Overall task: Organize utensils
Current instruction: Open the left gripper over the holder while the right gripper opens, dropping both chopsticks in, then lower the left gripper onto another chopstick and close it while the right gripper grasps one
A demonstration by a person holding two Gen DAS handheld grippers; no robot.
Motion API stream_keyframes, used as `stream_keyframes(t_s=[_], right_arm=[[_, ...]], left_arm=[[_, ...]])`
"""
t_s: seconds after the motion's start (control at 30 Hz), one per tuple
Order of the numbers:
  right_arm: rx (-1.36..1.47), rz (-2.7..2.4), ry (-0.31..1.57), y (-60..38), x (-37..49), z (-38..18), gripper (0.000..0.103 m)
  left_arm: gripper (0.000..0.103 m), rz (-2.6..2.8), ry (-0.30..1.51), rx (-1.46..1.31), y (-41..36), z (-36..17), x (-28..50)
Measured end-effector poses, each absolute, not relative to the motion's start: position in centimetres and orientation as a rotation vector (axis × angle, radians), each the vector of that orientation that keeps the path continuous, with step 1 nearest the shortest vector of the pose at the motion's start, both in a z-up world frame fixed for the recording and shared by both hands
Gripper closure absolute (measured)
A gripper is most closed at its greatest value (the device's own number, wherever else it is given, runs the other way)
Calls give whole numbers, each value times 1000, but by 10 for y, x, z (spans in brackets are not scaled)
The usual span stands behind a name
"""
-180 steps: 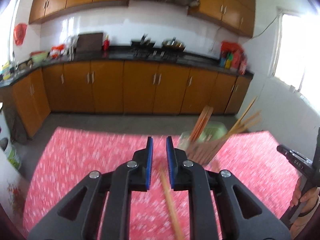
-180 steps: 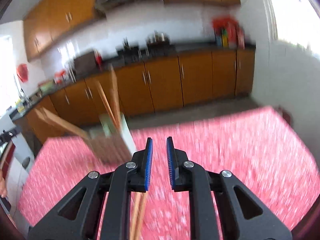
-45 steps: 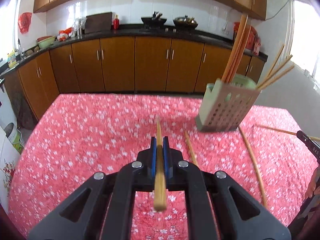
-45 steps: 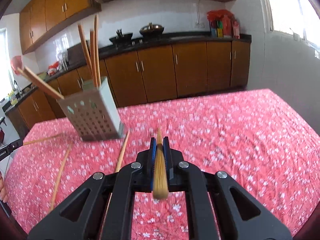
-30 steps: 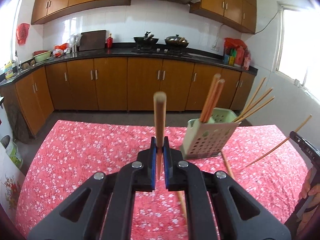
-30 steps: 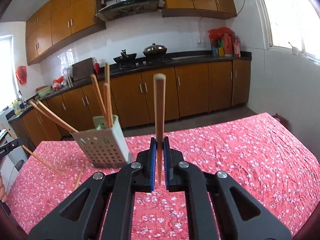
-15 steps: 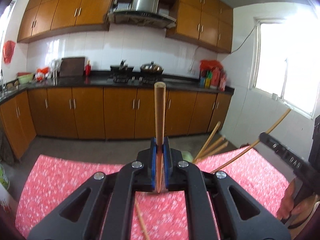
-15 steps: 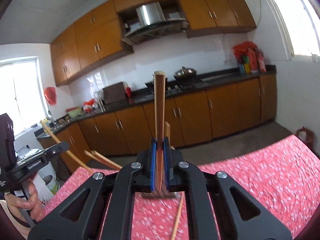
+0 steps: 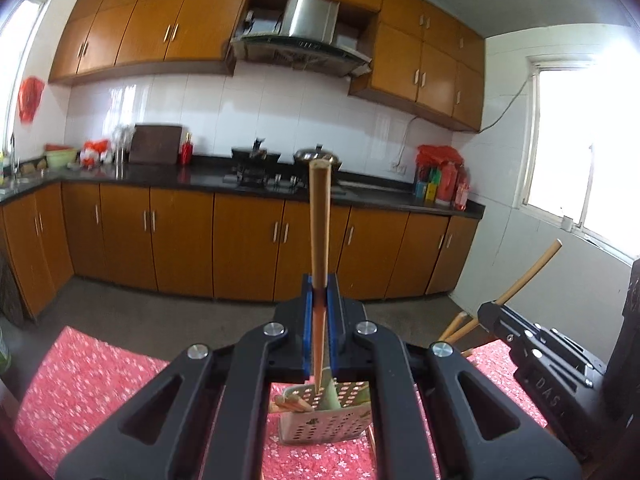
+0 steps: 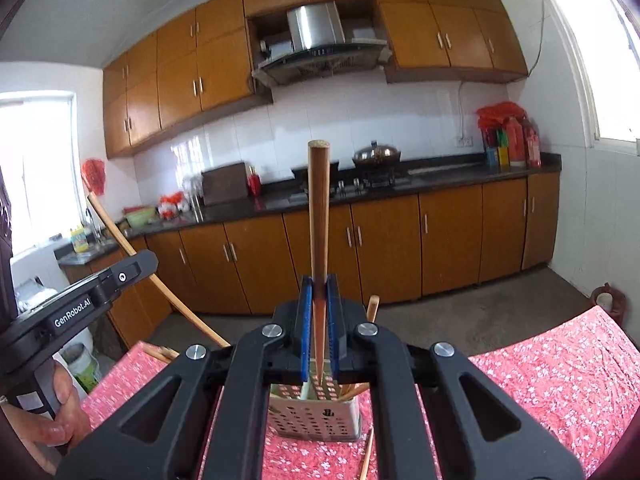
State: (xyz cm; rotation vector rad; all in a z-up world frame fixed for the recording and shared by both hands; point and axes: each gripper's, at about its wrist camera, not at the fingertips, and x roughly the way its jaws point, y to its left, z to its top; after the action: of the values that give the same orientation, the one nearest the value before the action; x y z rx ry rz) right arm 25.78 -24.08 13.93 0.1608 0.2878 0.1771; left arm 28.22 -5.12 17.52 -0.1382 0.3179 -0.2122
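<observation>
My left gripper is shut on a wooden chopstick held upright, its lower tip over the pale green perforated utensil holder. My right gripper is shut on another wooden chopstick, also upright, its tip over the same holder. The holder stands on the red flowered tablecloth and has several chopsticks in it. In the left wrist view the right gripper shows at the right with its chopstick. In the right wrist view the left gripper shows at the left with its chopstick.
A loose chopstick lies on the cloth beside the holder. Orange kitchen cabinets and a dark counter stand beyond the table's far edge. A person's hand holds the left gripper's handle.
Both grippers have moved in over the holder with their chopsticks upright; the holder now sits directly below both sets of fingers. The two grippers have come closer together.
</observation>
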Motion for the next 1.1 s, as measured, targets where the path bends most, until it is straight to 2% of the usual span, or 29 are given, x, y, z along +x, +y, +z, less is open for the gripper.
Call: stream_keyframes(t_s=[0.23, 0.57, 0.63, 0.73, 0.93, 1.1], right_arm=[[170, 183, 357, -240, 274, 118, 95], [186, 158, 392, -245, 274, 116, 94], [192, 154, 387, -248, 271, 119, 94], [193, 146, 372, -252, 264, 126, 86], [194, 107, 349, -269, 238, 136, 86], [194, 44, 365, -294, 210, 121, 86]], left_arm=[[95, -216, 360, -133, -48, 149, 307], [94, -199, 382, -134, -41, 152, 310], [92, -197, 373, -137, -38, 157, 305], [90, -193, 357, -137, -36, 163, 296], [89, -183, 343, -132, -21, 171, 263], [84, -155, 365, -113, 4, 155, 228]])
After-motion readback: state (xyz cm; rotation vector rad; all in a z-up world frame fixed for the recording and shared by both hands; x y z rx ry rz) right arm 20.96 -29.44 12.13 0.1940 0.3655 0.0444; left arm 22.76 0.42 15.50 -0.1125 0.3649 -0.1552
